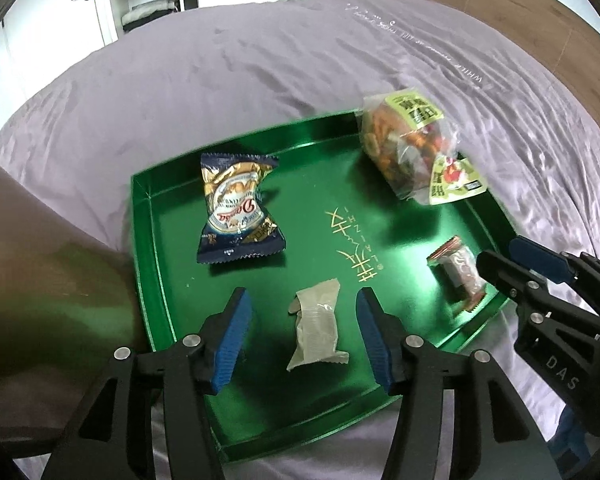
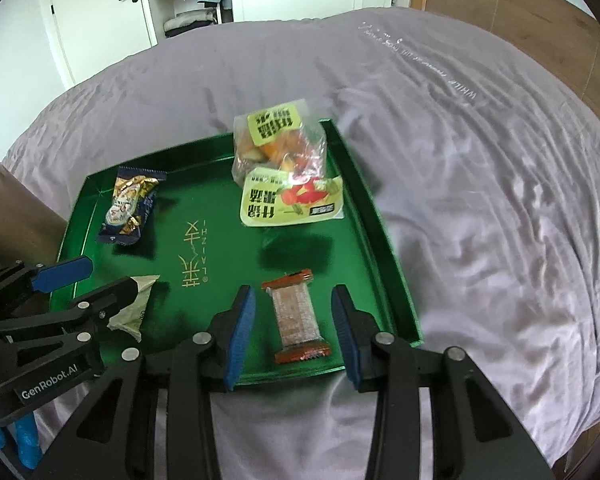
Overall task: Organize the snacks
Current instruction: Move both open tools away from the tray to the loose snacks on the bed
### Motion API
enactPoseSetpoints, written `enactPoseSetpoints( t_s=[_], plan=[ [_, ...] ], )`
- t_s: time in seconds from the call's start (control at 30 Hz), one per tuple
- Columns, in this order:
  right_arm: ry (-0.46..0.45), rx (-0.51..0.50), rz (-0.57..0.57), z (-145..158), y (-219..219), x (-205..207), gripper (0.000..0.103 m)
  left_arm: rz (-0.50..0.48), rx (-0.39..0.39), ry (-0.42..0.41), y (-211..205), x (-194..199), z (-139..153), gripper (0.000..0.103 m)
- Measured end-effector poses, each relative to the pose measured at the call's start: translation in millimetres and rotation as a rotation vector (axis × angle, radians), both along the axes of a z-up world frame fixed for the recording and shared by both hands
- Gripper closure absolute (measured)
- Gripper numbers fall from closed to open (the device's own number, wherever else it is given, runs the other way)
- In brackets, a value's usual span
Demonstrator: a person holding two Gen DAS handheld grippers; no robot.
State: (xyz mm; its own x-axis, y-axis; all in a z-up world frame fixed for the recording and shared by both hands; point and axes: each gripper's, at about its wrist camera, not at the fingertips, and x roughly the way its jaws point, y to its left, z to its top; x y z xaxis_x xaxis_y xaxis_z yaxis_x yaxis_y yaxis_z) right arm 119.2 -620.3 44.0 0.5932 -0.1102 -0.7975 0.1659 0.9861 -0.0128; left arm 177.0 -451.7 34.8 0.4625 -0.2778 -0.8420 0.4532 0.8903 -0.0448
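A green tray (image 1: 172,280) (image 2: 364,208) lies on a purple bedspread and holds several snacks. My left gripper (image 1: 304,312) is open, its blue pads either side of a grey-beige wrapped snack (image 1: 316,328) (image 2: 134,308) at the tray's near edge. My right gripper (image 2: 294,316) is open around a red-ended clear bar (image 2: 298,320) (image 1: 460,276) at the near right; it shows in the left wrist view (image 1: 500,256). A dark blue and gold packet (image 1: 236,208) (image 2: 130,204) lies at the far left. A clear bag of mixed snacks with yellow labels (image 1: 412,148) (image 2: 284,168) sits at the far right corner.
The purple bedspread (image 1: 220,80) (image 2: 500,200) spreads all round the tray. A brown panel (image 1: 40,260) stands close at the left. White wardrobe doors and open shelves (image 2: 188,0) are beyond the bed, a wooden headboard (image 2: 520,8) at the far right.
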Motion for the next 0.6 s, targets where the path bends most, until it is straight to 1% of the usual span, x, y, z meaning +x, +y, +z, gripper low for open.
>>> enactPoseSetpoints(
  t_s=[0.1, 0.2, 0.3, 0.43, 0.5, 0.6],
  plan=[
    [-0.006, -0.001, -0.022, 9.7, -3.3, -10.9, 0.103, -0.013, -0.007, -0.009, 1.3, -9.1, 10.8, 0.054],
    [0.0, -0.001, -0.062, 21.4, -8.3, -30.1, 0.103, -0.057, -0.017, -0.023, 1.3, -29.6, 23.9, 0.054],
    [0.018, -0.023, -0.095, 29.8, -13.1, -48.5, 0.103, -0.149, -0.023, -0.031, -0.4, -61.8, 38.0, 0.054],
    [0.066, -0.043, -0.159, 37.9, -17.3, -83.7, 0.103, -0.307, -0.009, -0.052, 3.5, -117.6, 53.5, 0.054],
    [0.094, -0.038, -0.178, 37.5, -13.5, -102.0, 0.103, -0.374, 0.009, -0.071, 7.6, -143.2, 57.1, 0.054],
    [0.153, -0.043, -0.174, 30.8, 0.5, -125.3, 0.103, -0.438, 0.038, -0.095, 26.0, -172.4, 61.0, 0.054]
  ],
)
